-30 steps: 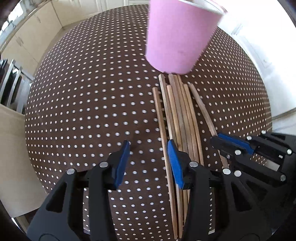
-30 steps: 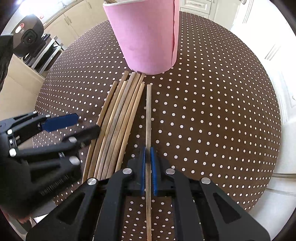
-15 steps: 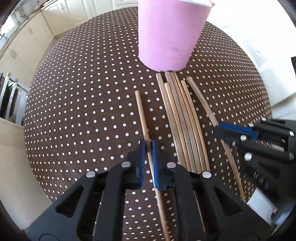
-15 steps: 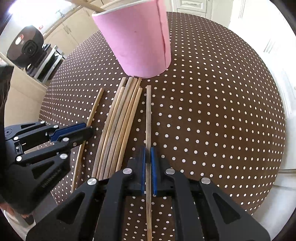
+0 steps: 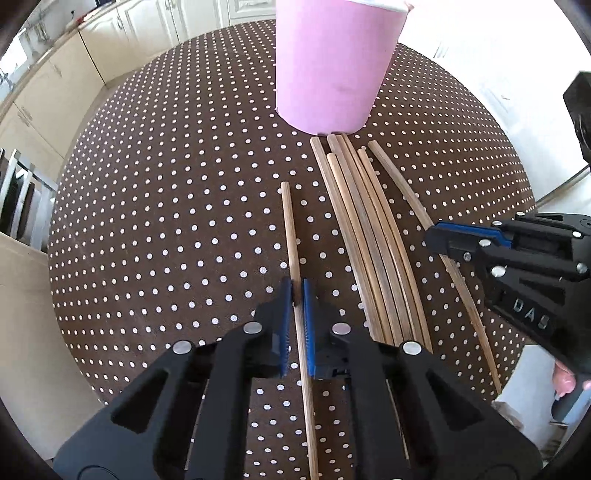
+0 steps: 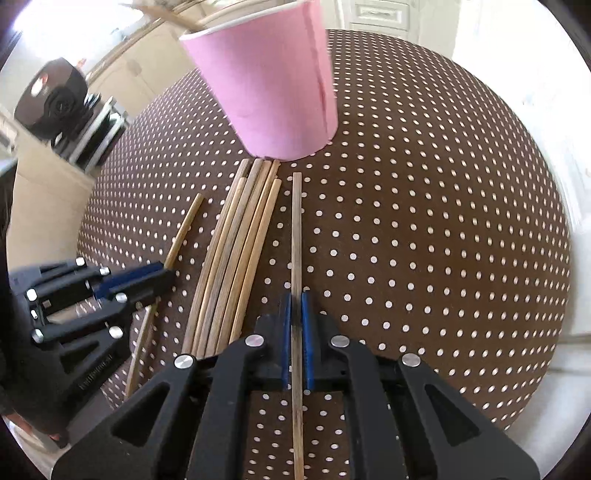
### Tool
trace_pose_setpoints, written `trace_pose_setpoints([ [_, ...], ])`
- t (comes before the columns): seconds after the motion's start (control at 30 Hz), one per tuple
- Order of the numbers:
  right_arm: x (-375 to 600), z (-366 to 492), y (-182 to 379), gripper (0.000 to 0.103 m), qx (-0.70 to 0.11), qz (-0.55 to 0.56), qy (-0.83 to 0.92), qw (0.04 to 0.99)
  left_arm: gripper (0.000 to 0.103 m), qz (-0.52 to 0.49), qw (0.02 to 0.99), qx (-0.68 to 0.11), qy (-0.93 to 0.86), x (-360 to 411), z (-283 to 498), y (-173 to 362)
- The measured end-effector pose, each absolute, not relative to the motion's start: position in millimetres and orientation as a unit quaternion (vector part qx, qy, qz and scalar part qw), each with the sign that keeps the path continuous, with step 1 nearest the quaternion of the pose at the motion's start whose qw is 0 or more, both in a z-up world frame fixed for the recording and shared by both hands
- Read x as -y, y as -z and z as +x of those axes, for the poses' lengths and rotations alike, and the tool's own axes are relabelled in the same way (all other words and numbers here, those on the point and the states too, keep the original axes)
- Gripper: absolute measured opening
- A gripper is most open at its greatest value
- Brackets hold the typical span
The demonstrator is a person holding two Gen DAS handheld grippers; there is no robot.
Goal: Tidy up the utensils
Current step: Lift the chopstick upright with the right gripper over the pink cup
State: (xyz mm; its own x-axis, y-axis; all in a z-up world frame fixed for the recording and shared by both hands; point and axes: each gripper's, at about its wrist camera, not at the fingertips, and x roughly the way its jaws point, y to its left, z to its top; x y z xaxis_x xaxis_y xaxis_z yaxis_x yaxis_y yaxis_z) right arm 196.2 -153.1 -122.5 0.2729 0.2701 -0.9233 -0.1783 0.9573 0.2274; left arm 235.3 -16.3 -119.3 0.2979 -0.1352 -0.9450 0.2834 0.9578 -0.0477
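A pink paper cup [image 5: 332, 66] [image 6: 273, 92] stands at the far side of the brown dotted table [image 5: 166, 221], with wooden sticks poking from its top [image 6: 166, 14]. Several bamboo chopsticks [image 5: 365, 236] [image 6: 236, 258] lie side by side in front of it. My left gripper [image 5: 296, 286] is shut on a single chopstick [image 5: 290, 229] lying apart, left of the bundle. My right gripper [image 6: 295, 299] is shut on another single chopstick [image 6: 296, 229], right of the bundle. Each gripper also shows in the other's view: the right gripper [image 5: 430, 234] and the left gripper [image 6: 166, 275].
The dotted cloth runs wide to the left of the left-hand stick and to the right of the right-hand stick [image 6: 424, 240]. Cream cabinets [image 5: 74, 66] line the back. A black camera device [image 6: 55, 99] sits off the table's left, and chair slats [image 5: 22, 199] stand beside the table.
My left gripper has closed on the bundle's leftmost chopstick and drawn it sideways, away from the others. The right gripper keeps its grip on its stick and has hardly moved.
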Motion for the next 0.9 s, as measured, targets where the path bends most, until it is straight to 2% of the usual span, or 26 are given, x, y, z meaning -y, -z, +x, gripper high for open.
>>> trace_pose_setpoints([
  [0.13,162,193,125,0.004,-0.582,0.077,-0.151,0.795,0.005,0.065,0.821,-0.552,0.132,44,213,123],
  [0.43,174,168,108,0.004,-0.517,0.134,-0.186,0.825,0.006,0.019,0.837,-0.531,0.129,35,193,121],
  [0.67,191,152,78,0.004,-0.439,0.156,-0.189,0.865,0.005,-0.007,0.863,-0.482,0.15,17,179,86],
  [0.9,193,159,40,0.004,-0.353,0.175,-0.184,0.901,0.005,-0.011,0.909,-0.383,0.166,16,151,29],
])
